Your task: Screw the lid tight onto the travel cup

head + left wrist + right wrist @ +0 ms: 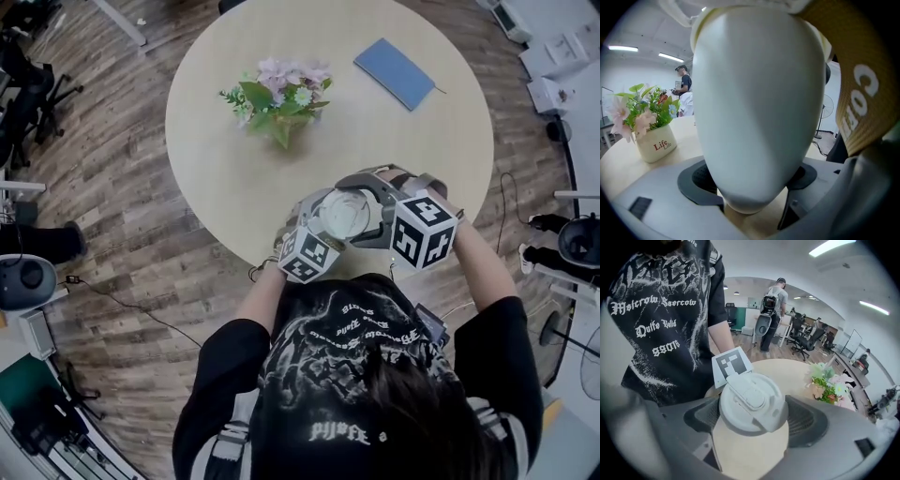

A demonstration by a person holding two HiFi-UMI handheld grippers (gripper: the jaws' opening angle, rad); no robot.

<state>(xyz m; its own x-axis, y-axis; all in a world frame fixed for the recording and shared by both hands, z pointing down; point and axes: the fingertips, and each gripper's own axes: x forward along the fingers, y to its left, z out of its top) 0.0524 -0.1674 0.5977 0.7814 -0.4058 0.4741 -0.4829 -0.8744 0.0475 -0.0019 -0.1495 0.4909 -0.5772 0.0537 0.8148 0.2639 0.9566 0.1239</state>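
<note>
Travel cup (339, 214) at near edge of table (375, 122), betw. both grippers; resting or lifted, can't tell.

Handling: body smooth, white, rigid. Prob. light, glossy wall likely slippery. Tan sleeve (862, 103) looks the surer hold. Lid (771, 417) hard plastic; take by rim, not flip tab (745, 390).

Left gripper (750, 180): jaws approx. half apart, pads clamped on cup body.

Right gripper (754, 418): jaws sim. apart, pressed on lid rim. Lid sits on cup mouth.
</note>
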